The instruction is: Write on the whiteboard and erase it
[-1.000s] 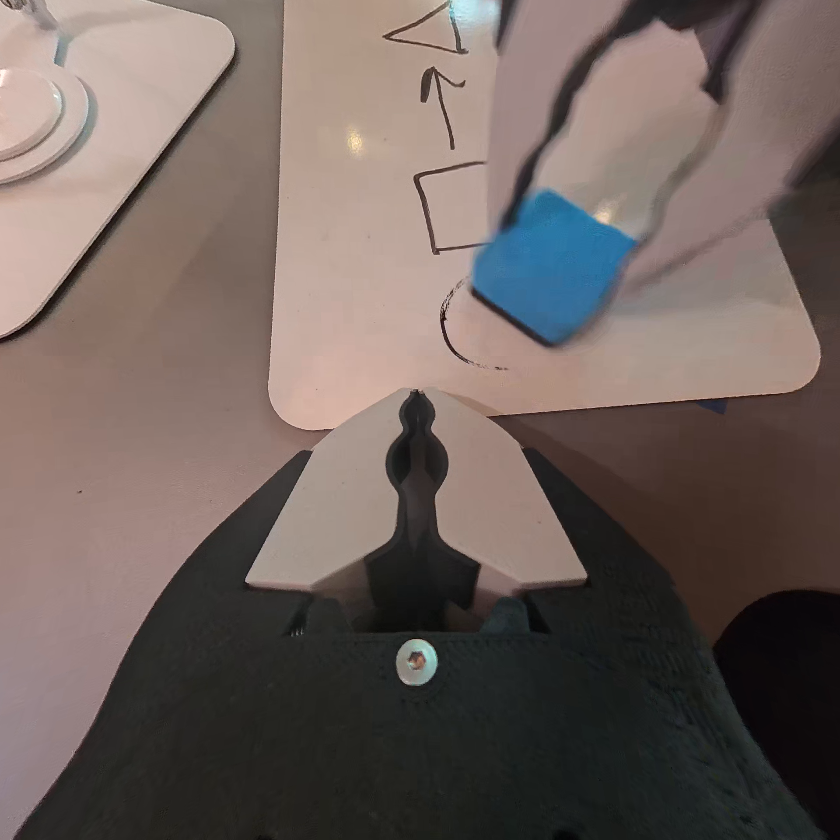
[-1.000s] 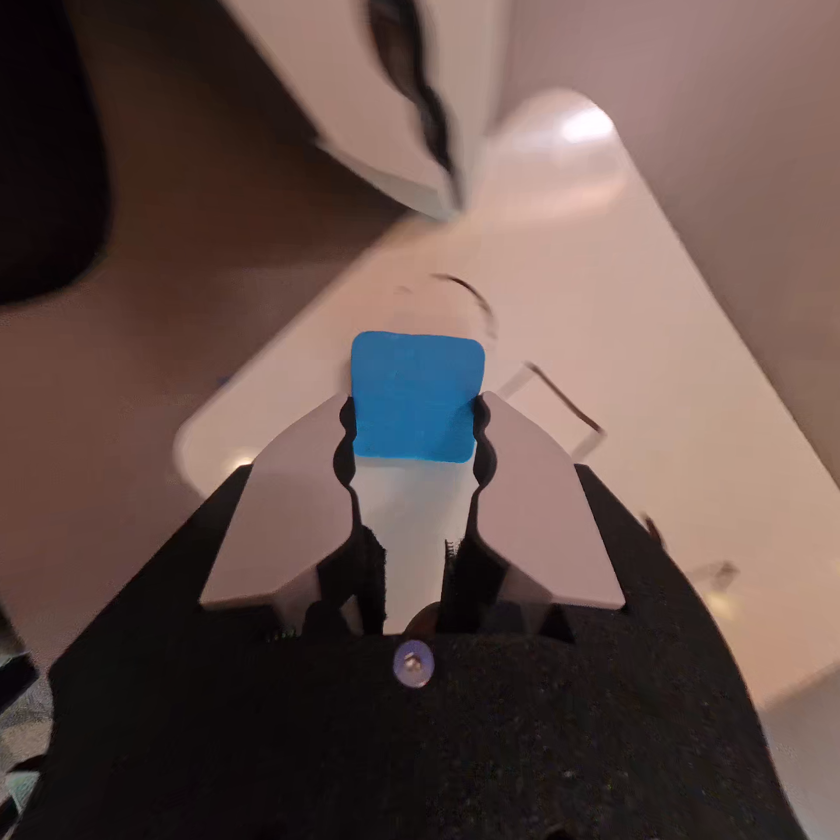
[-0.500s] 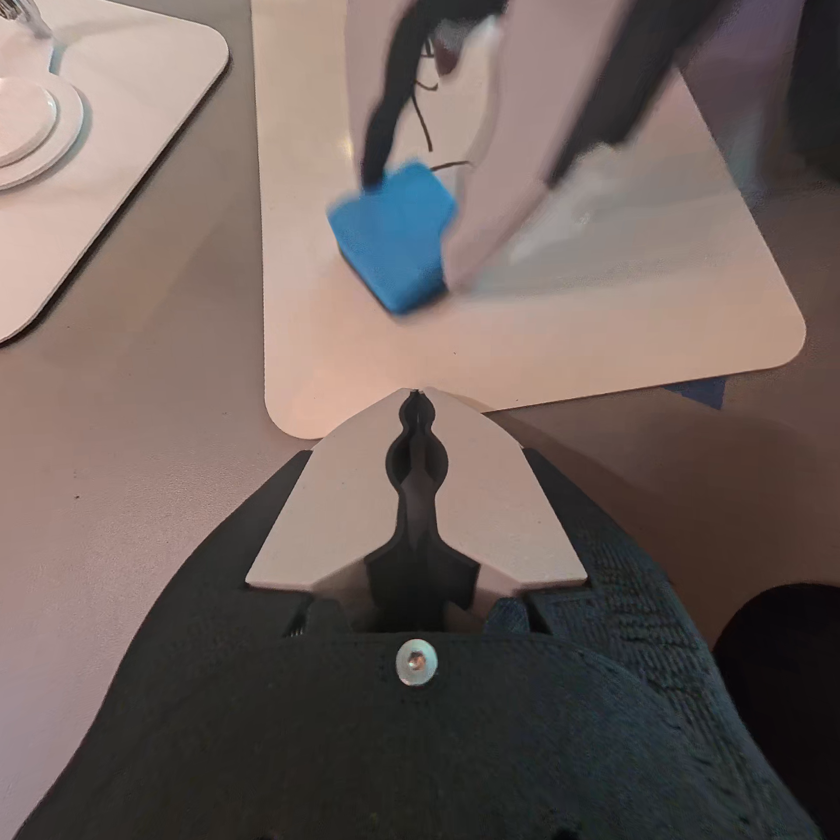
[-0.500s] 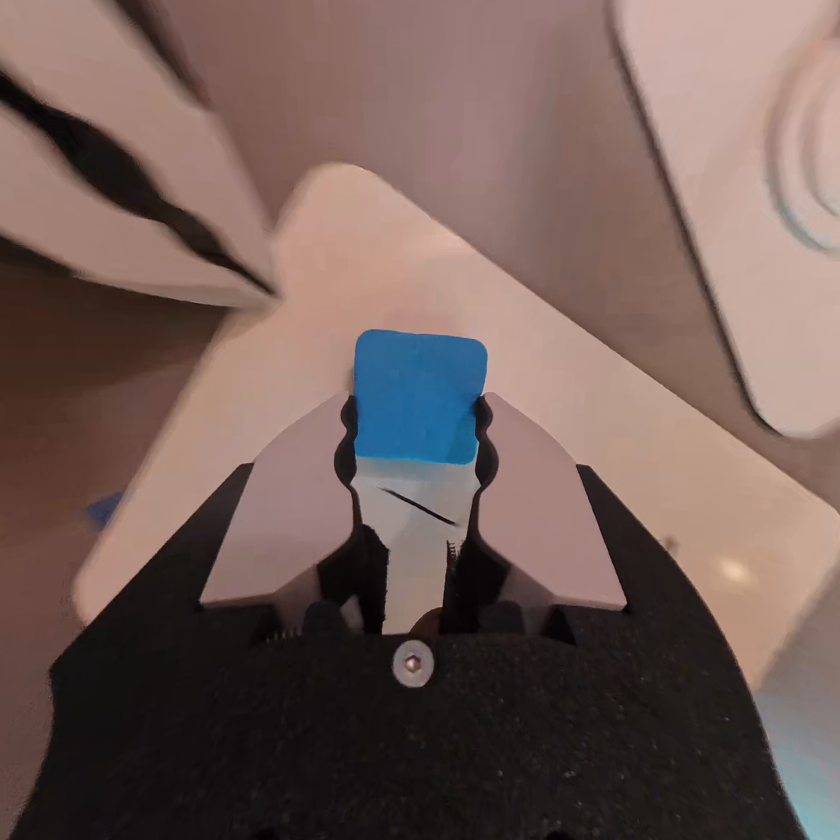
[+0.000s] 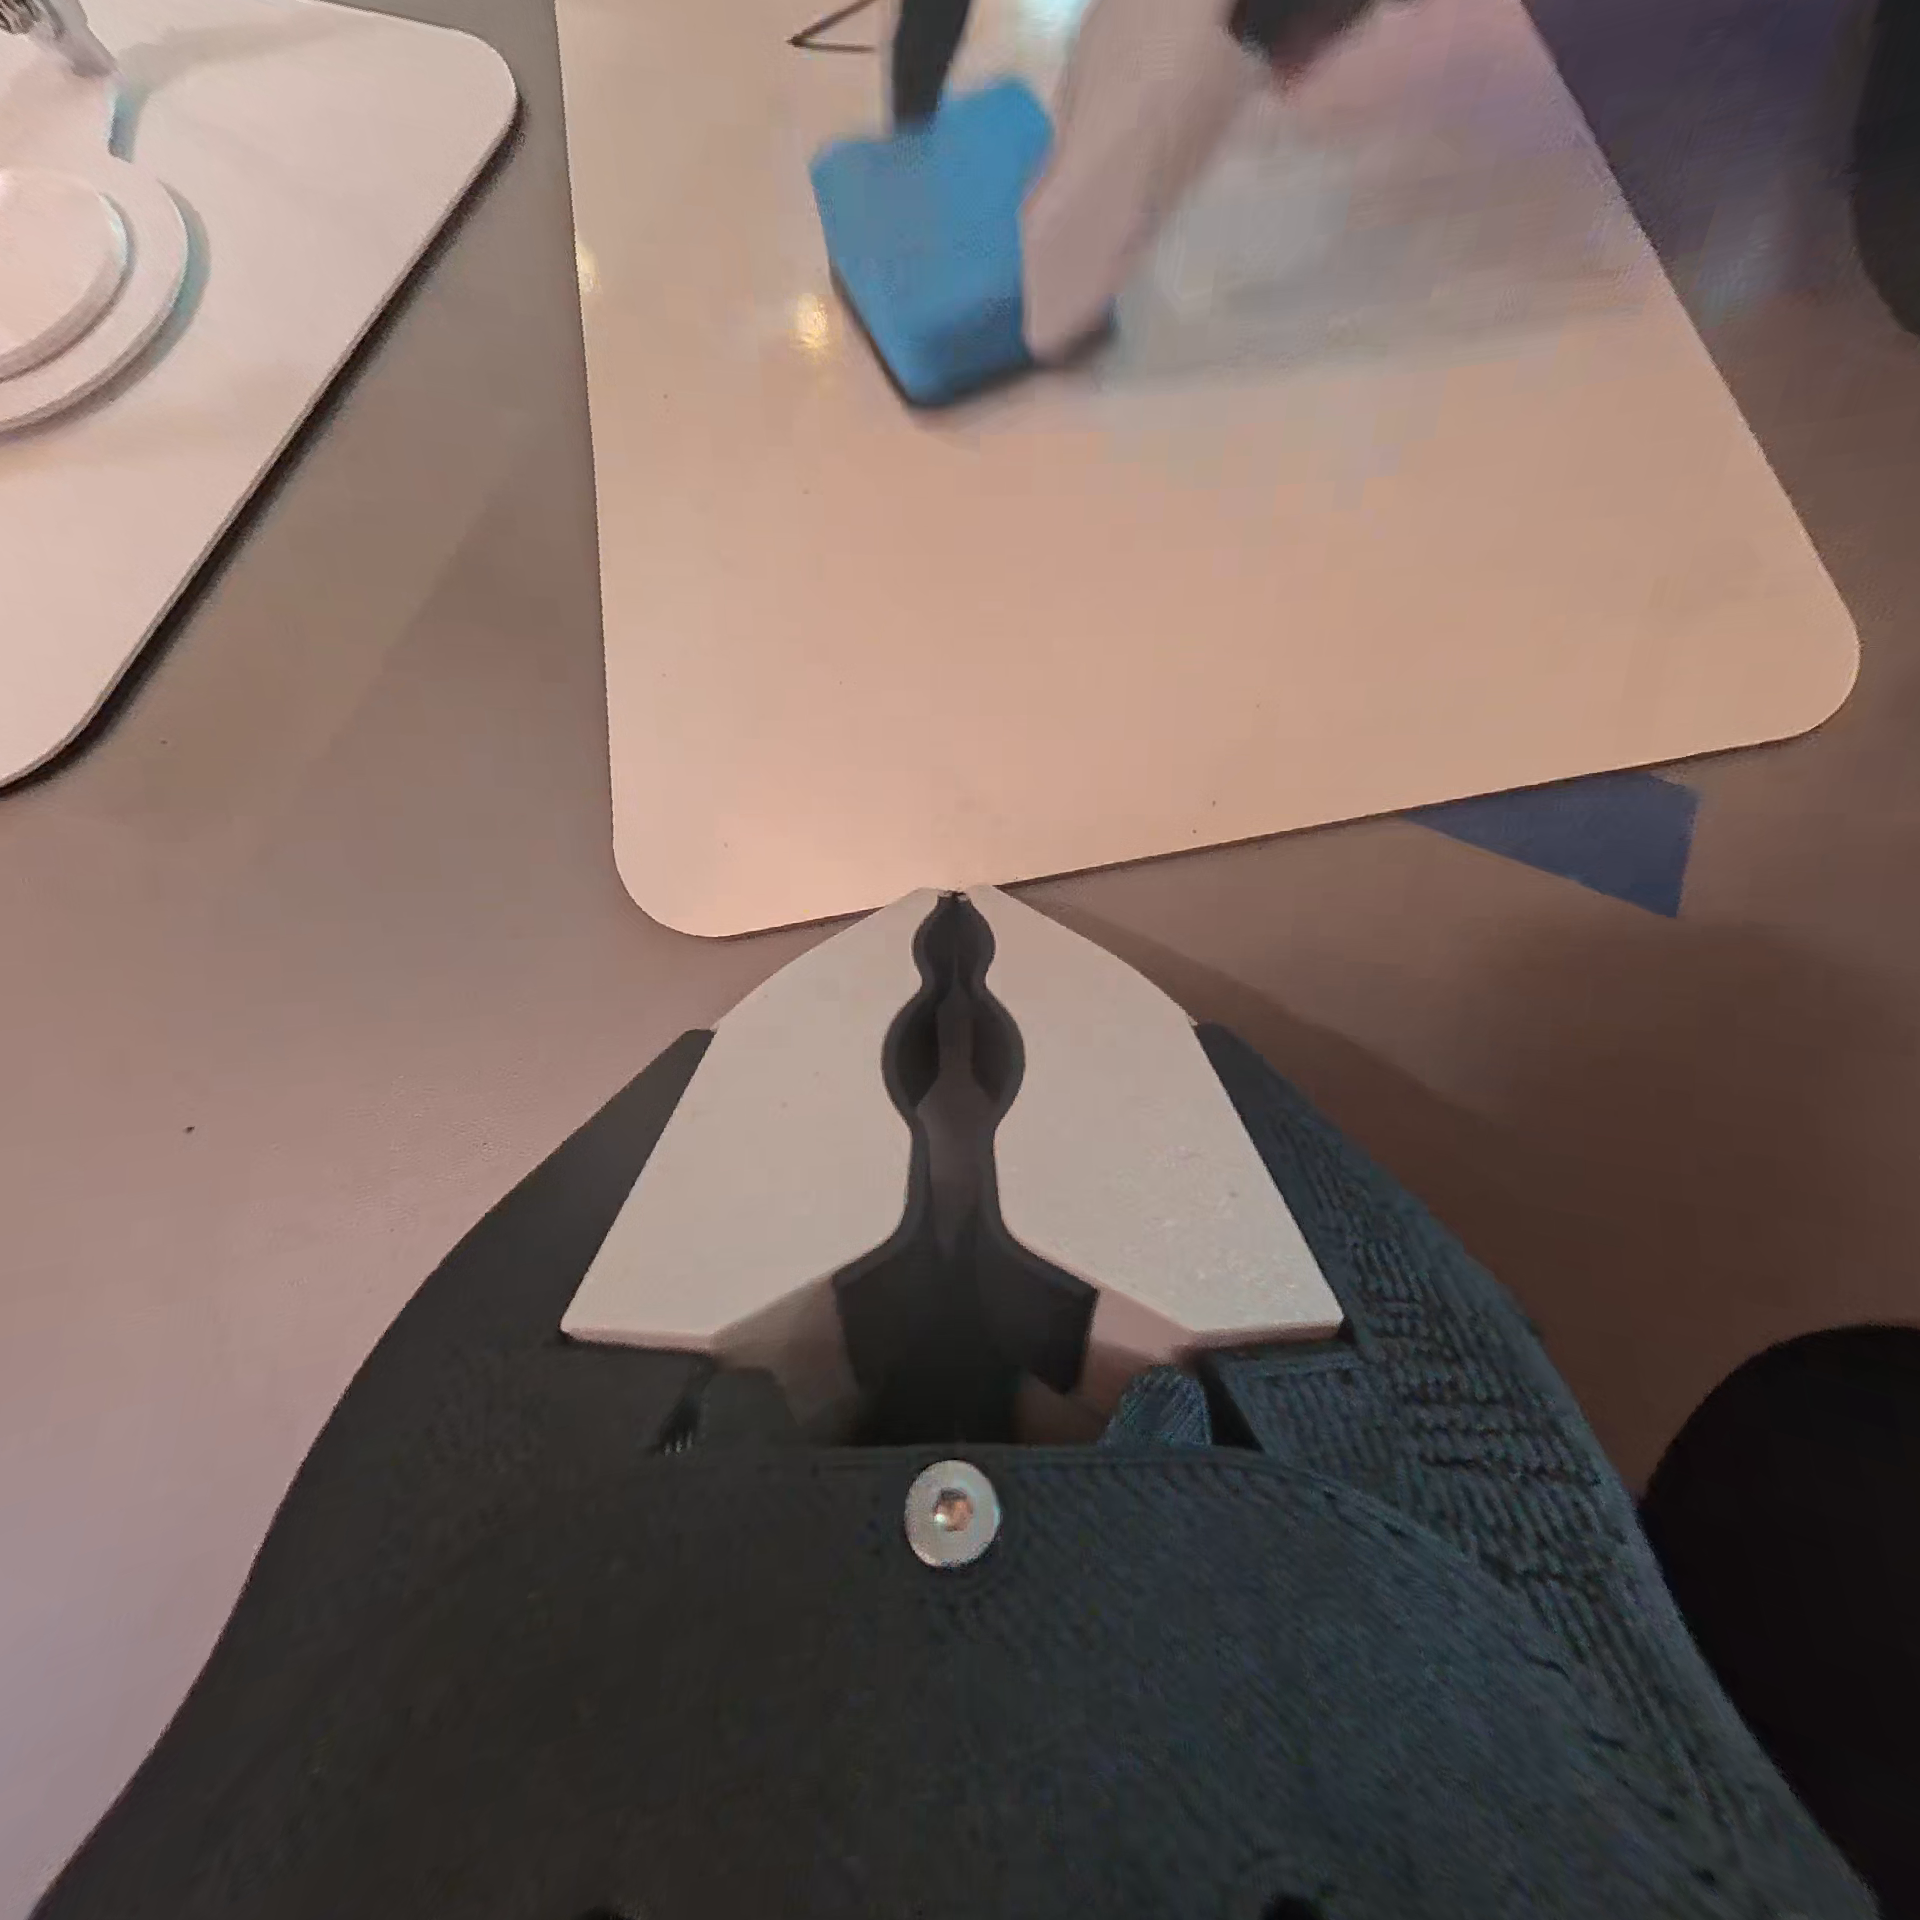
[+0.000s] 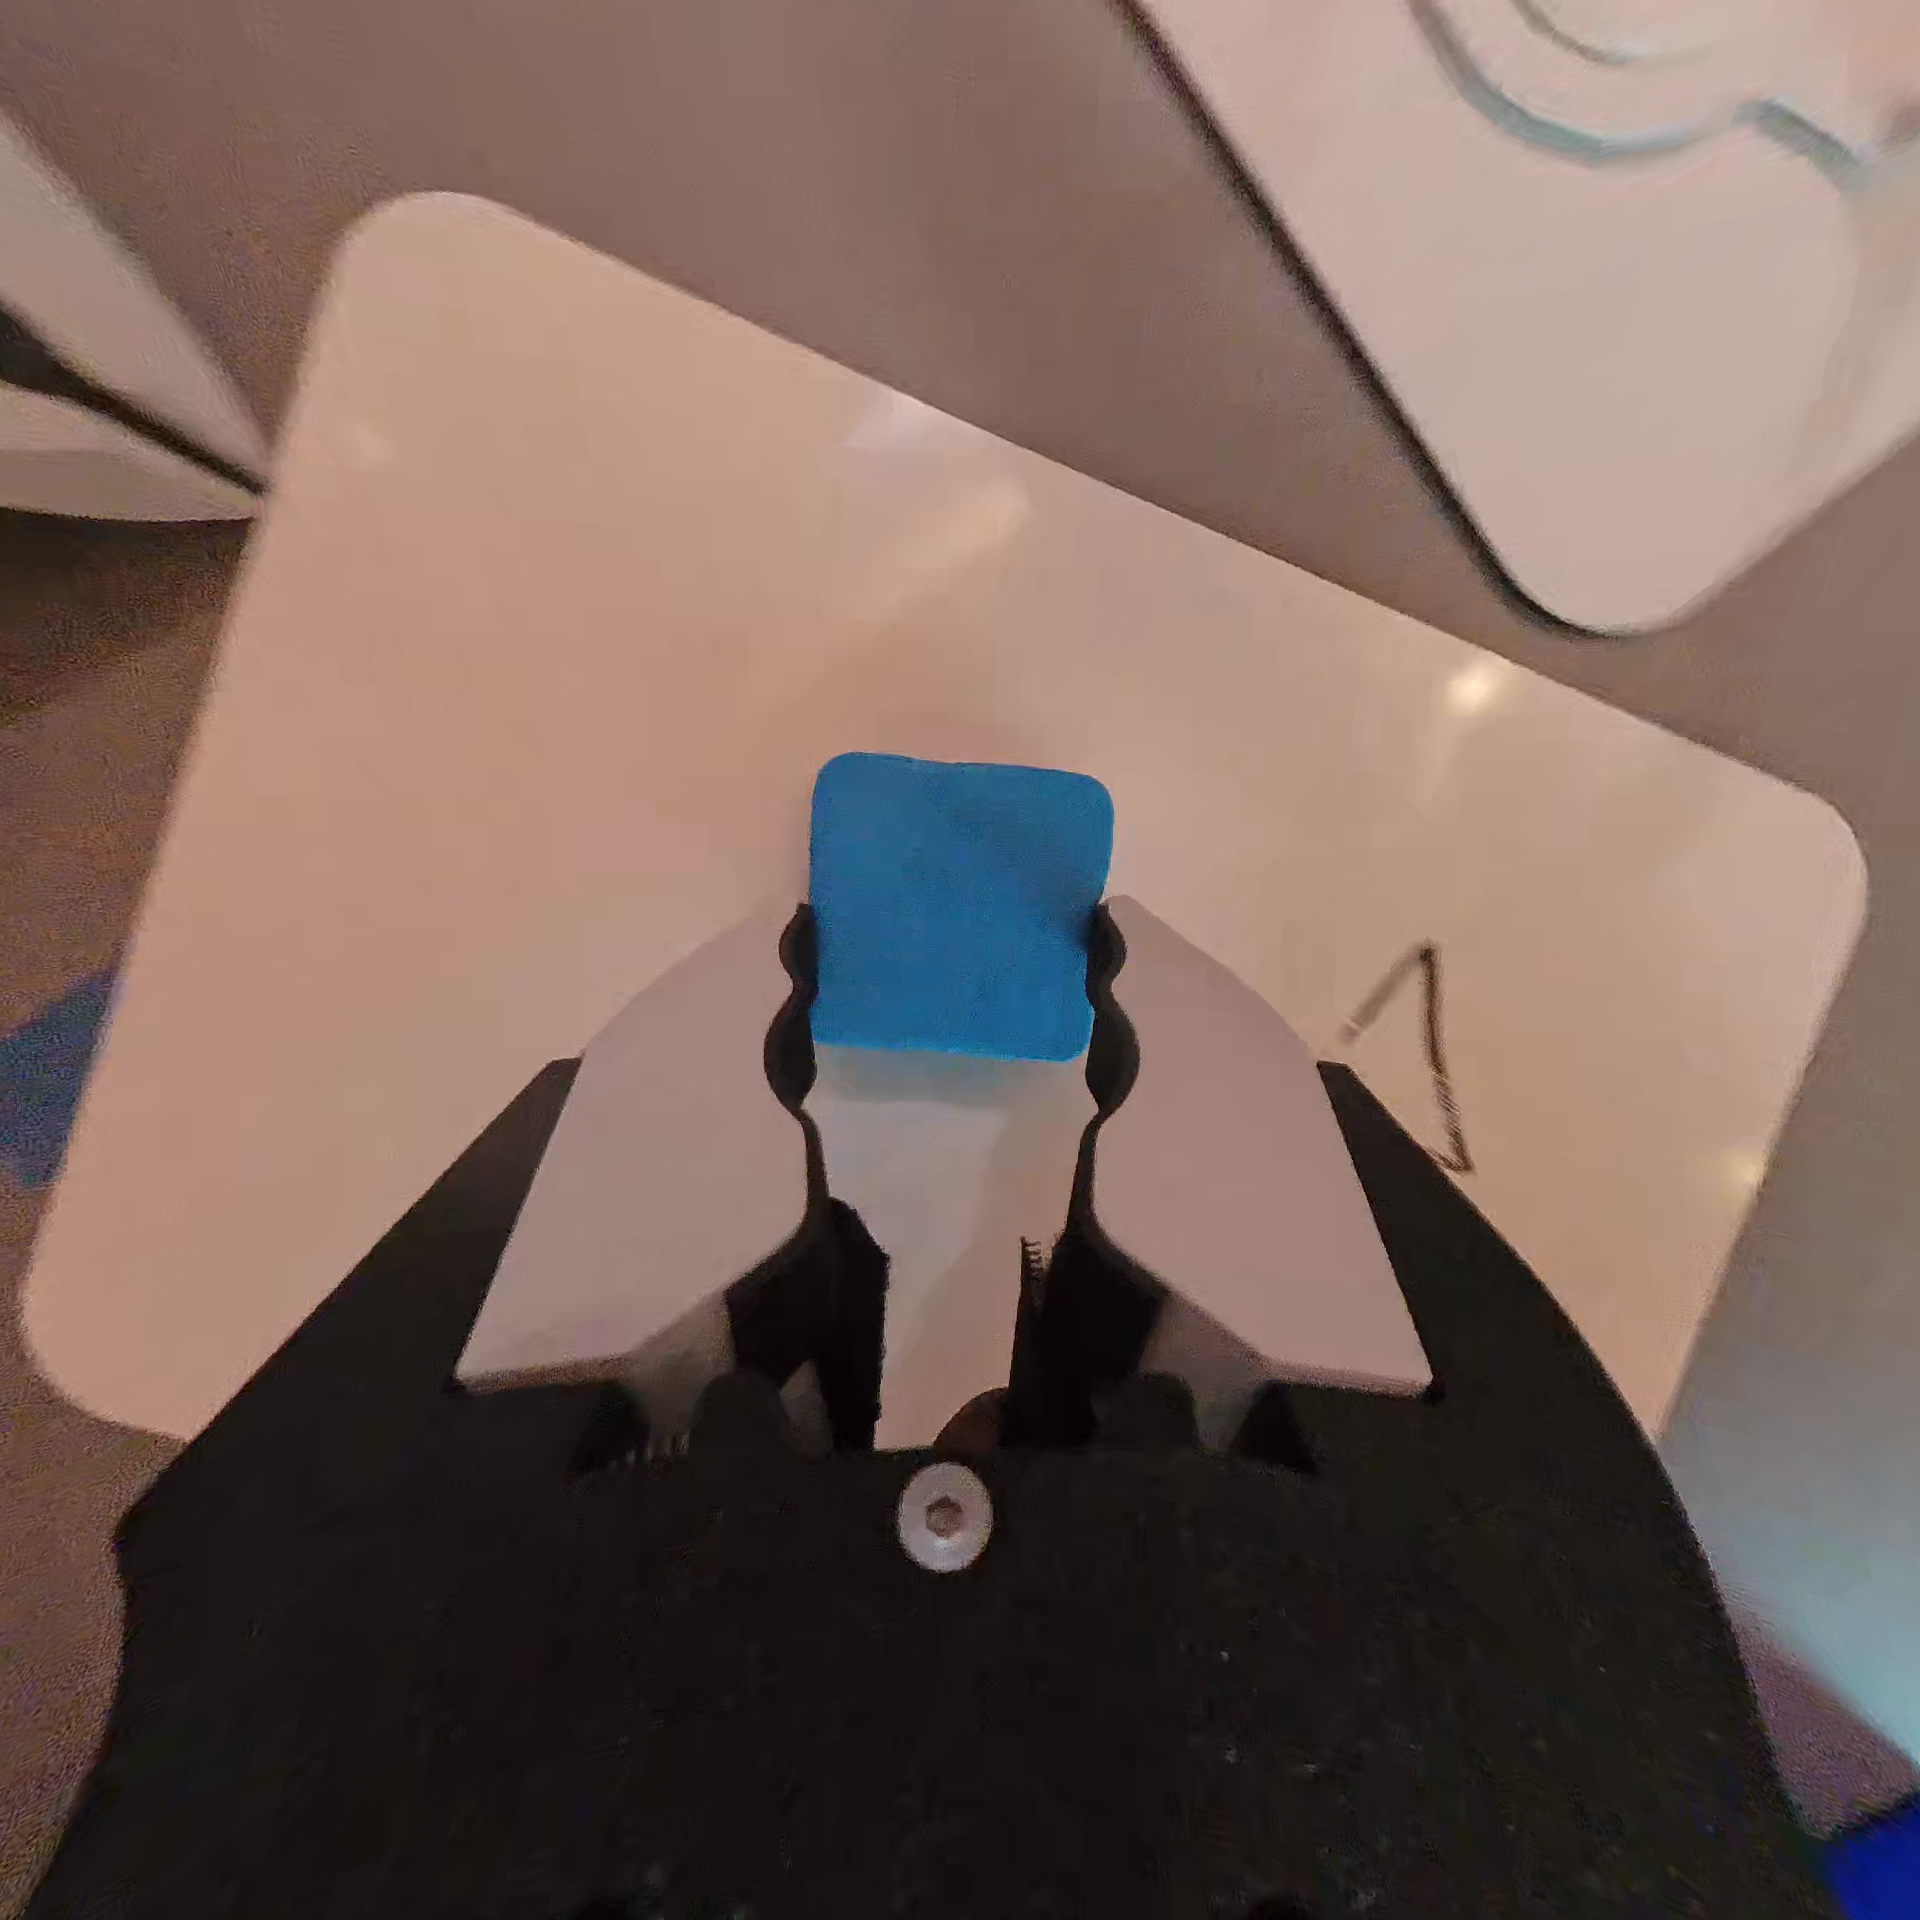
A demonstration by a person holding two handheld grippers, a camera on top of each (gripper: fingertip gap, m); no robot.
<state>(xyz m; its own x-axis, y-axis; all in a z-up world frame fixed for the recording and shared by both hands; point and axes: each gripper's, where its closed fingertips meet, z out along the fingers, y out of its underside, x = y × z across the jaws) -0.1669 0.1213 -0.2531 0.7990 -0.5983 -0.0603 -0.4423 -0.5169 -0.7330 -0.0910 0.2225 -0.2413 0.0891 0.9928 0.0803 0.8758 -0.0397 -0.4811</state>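
The right gripper [image 6: 951, 914] pinches a square blue foam eraser [image 6: 951, 904] by two opposite sides, its flat face pressed down on the glossy white rounded-corner whiteboard [image 6: 582, 644], near the middle of the sheet. In the right wrist view the last drawing, a black marker triangle [image 6: 1429, 1049], lies at about four o'clock from the eraser, just beside the gripper's right finger and near the board's edge; its long axis runs roughly from twelve to six. The board around the eraser's other sides looks bare. In my judgement the coming stroke must carry the eraser back and to the right, toward that four o'clock mark, and the right gripper is the nearer tool by far. The left gripper [image 5: 951, 896] holds nothing, its fingers pressed together, tips at the board's near edge over the grey-brown table [image 5: 312, 935]. From there the eraser [image 5: 935, 239] sits at twelve o'clock, far up the board
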